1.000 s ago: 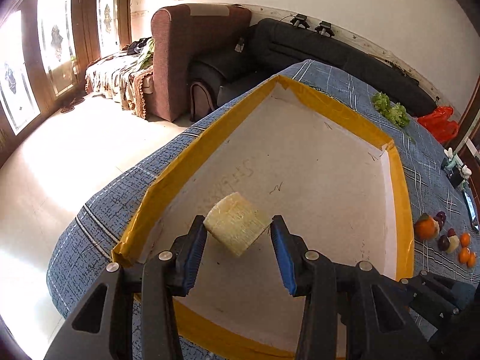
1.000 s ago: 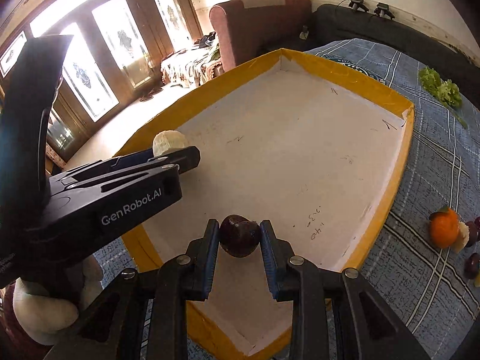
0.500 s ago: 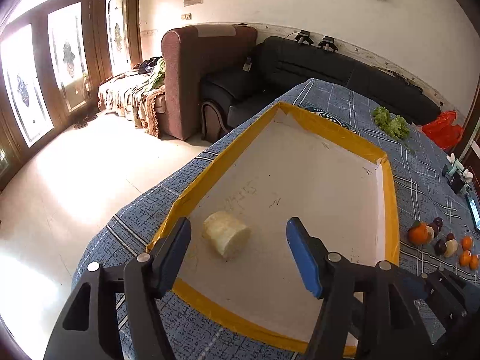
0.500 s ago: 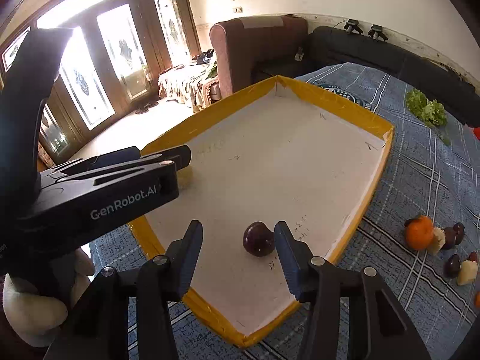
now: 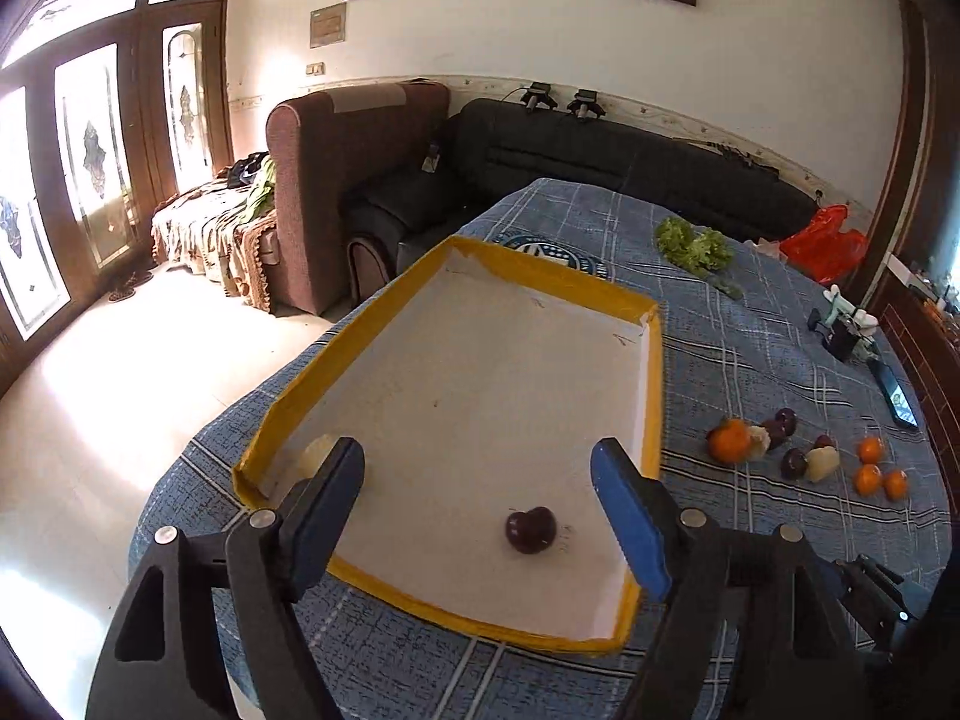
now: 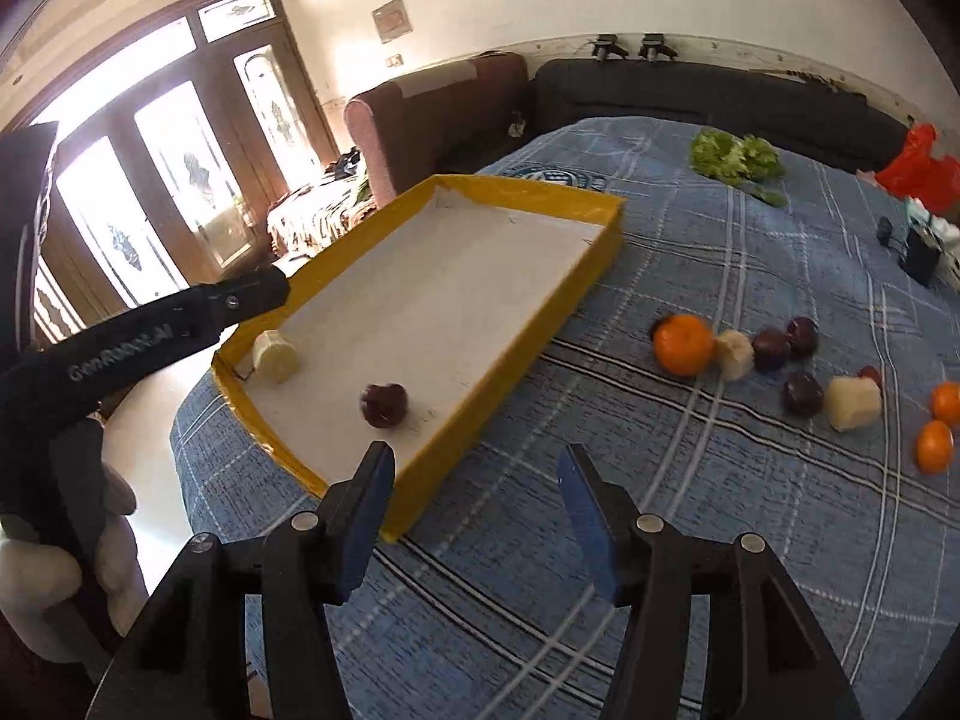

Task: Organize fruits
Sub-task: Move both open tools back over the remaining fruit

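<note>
A yellow-rimmed white tray (image 5: pixel 651 396) (image 6: pixel 528 324) lies on the blue plaid cloth. In it lie a dark plum (image 5: pixel 530 529) (image 6: pixel 384 405) near the front and a pale yellow fruit chunk (image 6: pixel 275 354) in the front left corner, half hidden behind a finger in the left wrist view (image 5: pixel 315 456). My left gripper (image 5: pixel 480 516) is open and empty above the tray's front. My right gripper (image 6: pixel 474 516) is open and empty above the cloth just right of the tray's front corner. Loose fruits lie right of the tray: an orange (image 6: pixel 681 343) (image 5: pixel 729 441), plums (image 6: pixel 803 393), pale chunks (image 6: pixel 852 402) and small oranges (image 6: pixel 935 446).
Green lettuce (image 5: pixel 693 246) (image 6: pixel 735 159) lies at the far side of the cloth. A red bag (image 5: pixel 828 243), a phone (image 5: pixel 897 402) and small items (image 6: pixel 915 246) sit at the right. Sofas (image 5: pixel 600 174) stand behind; the table edge drops to the floor at left.
Both grippers opened, released the pale chunk and the plum into the tray, and pulled back and up. The right gripper has swung right, off the tray.
</note>
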Available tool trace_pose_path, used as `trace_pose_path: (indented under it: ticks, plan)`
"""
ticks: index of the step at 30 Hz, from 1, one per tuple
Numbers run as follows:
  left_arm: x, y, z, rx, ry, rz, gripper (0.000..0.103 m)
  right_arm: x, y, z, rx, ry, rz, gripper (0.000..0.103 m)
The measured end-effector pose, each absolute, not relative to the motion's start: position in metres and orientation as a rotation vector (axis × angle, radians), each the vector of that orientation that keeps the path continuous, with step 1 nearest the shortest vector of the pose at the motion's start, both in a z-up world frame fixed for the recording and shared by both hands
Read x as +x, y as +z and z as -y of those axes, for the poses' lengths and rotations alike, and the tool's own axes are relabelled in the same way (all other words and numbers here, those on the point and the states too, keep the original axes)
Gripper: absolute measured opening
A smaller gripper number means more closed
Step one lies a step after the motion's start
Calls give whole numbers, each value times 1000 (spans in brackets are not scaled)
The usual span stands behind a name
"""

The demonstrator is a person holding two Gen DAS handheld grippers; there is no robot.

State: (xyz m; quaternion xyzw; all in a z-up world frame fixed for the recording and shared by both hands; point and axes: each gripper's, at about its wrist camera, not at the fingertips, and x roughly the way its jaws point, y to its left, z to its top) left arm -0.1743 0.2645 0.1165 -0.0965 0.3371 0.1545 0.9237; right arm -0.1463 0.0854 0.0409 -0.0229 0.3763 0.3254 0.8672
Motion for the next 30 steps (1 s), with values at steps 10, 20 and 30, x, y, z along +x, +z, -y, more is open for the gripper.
trace_pose_path:
  ticks: [10, 20, 30]
  plan:
    - [-124, 97, -178, -183, 20, -785, 80, -96, 26, 58, 135, 399, -796, 62]
    - [-59, 62, -157, -217, -45, -883, 79, -23, 24, 70, 178, 323, -825, 62]
    - [-8, 37, -142, -115, -65, -937, 67, 2, 7, 56, 158, 328, -850, 62]
